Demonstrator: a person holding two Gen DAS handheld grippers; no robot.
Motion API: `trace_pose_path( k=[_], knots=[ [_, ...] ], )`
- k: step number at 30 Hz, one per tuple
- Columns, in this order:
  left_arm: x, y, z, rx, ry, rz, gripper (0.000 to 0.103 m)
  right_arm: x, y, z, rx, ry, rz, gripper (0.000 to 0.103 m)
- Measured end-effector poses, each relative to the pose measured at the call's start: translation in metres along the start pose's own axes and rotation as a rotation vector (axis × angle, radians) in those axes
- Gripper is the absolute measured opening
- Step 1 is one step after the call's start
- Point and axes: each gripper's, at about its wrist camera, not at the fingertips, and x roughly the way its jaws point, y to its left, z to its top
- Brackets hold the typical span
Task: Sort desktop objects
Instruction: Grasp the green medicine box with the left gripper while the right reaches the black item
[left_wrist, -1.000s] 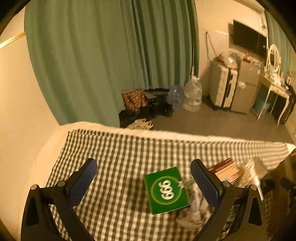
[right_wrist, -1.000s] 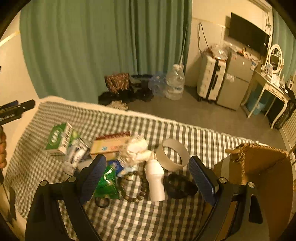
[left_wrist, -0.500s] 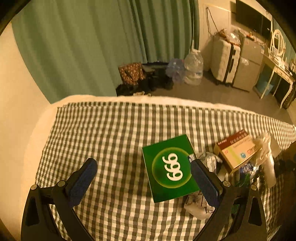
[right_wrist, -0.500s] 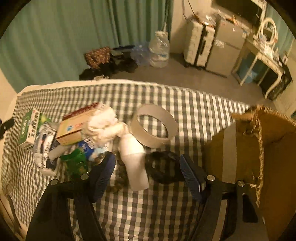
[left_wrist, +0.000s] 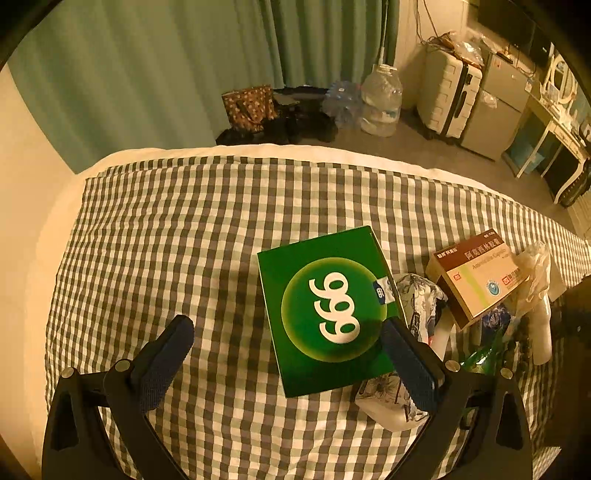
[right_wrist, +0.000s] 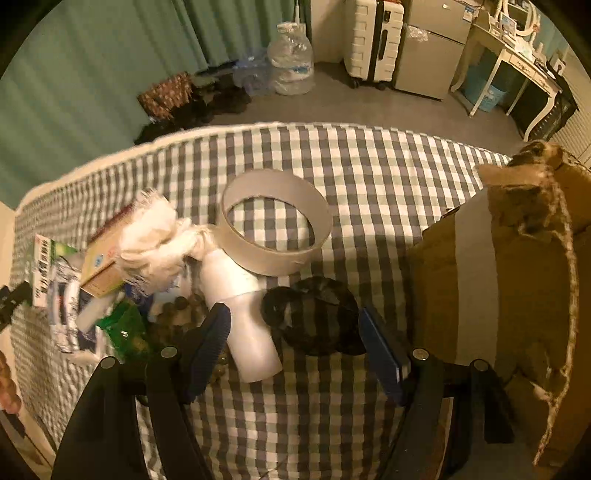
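Observation:
A green box (left_wrist: 325, 310) printed with white digits lies flat on the checked tablecloth (left_wrist: 166, 240). My left gripper (left_wrist: 286, 354) hangs open over it, the right finger (left_wrist: 410, 365) overlapping the box's lower right edge. To its right lie a red-and-white medicine box (left_wrist: 476, 277) and a patterned sachet (left_wrist: 417, 302). My right gripper (right_wrist: 295, 347) is open above a white bottle (right_wrist: 243, 314) and a black ring (right_wrist: 317, 317), both between its fingers and untouched. Behind them sit a tape roll (right_wrist: 277, 225), crumpled white cloth (right_wrist: 151, 236), brown beads (right_wrist: 177, 310) and a green packet (right_wrist: 125, 328).
A woven burlap basket (right_wrist: 517, 258) stands at the table's right end, close to my right finger. The table's far edge drops to a floor with a water jug (right_wrist: 291, 62) and a suitcase (right_wrist: 373, 37). The tablecloth left of the green box is bare.
Both grippers have sunk toward the table and tipped downward. The green box now fills more of the left view, by the right finger. The right jaws stand narrower than a second ago.

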Motion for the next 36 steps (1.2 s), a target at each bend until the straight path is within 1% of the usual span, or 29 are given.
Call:
trace_pose_path(
  k=[3, 5, 8, 11, 13, 14, 15, 16, 18, 21, 23, 25, 26, 27, 28, 30, 32, 35, 36],
  knots=[
    [0.002, 0.000, 0.002, -0.012, 0.013, -0.022, 0.103, 0.011, -0.008, -0.002, 0.043, 0.063, 0.017, 0.072],
    [0.005, 0.001, 0.005, -0.020, 0.032, -0.051, 0.103, 0.018, -0.008, -0.004, 0.041, 0.091, 0.019, 0.072],
    [0.008, 0.000, 0.008, -0.014, 0.057, -0.097, 0.103, 0.019, -0.011, -0.005, 0.058, 0.092, 0.032, 0.072],
    [0.005, -0.003, 0.011, -0.002, 0.043, -0.130, 0.103, 0.018, -0.013, -0.003, 0.066, 0.094, 0.037, 0.072],
    [0.004, -0.007, 0.013, 0.018, 0.035, -0.127, 0.103, 0.017, -0.013, -0.004, 0.069, 0.093, 0.034, 0.072],
    [0.006, -0.009, 0.014, 0.028, 0.040, -0.108, 0.103, 0.017, -0.013, -0.005, 0.068, 0.094, 0.035, 0.072],
    [0.010, -0.010, 0.014, 0.034, 0.054, -0.088, 0.103, 0.016, -0.014, -0.004, 0.069, 0.095, 0.037, 0.072],
    [0.016, -0.010, 0.015, 0.034, 0.072, -0.083, 0.103, 0.016, -0.014, -0.003, 0.069, 0.095, 0.037, 0.072],
    [0.027, -0.007, 0.015, 0.011, 0.102, -0.101, 0.103, 0.016, -0.016, -0.003, 0.073, 0.098, 0.041, 0.072],
    [0.041, -0.005, 0.016, -0.021, 0.151, -0.119, 0.103, 0.020, -0.015, -0.001, 0.111, 0.120, 0.069, 0.072],
    [0.042, -0.006, 0.017, -0.017, 0.148, -0.113, 0.103, 0.020, -0.015, 0.000, 0.112, 0.119, 0.072, 0.072],
    [0.039, -0.009, 0.017, 0.007, 0.129, -0.101, 0.102, 0.018, -0.011, -0.002, 0.096, 0.115, 0.063, 0.072],
    [0.037, -0.010, 0.017, 0.020, 0.117, -0.100, 0.097, 0.016, -0.010, -0.002, 0.088, 0.109, 0.060, 0.070],
    [0.035, -0.011, 0.017, 0.035, 0.106, -0.102, 0.088, 0.014, -0.008, -0.002, 0.080, 0.104, 0.060, 0.063],
    [0.034, -0.013, 0.017, 0.048, 0.100, -0.103, 0.086, 0.011, -0.005, -0.002, 0.062, 0.097, 0.057, 0.059],
    [0.031, -0.015, 0.016, 0.070, 0.092, -0.099, 0.086, 0.006, 0.004, -0.002, 0.021, 0.084, 0.057, 0.031],
    [0.028, -0.015, 0.016, 0.073, 0.088, -0.097, 0.086, 0.003, 0.009, -0.002, 0.009, 0.081, 0.042, 0.024],
    [0.023, -0.014, 0.014, 0.073, 0.080, -0.101, 0.085, 0.007, 0.011, 0.001, 0.031, 0.095, 0.035, 0.016],
    [0.021, -0.014, 0.014, 0.075, 0.075, -0.102, 0.085, 0.006, 0.011, -0.002, 0.037, 0.095, 0.041, 0.016]
  ],
)
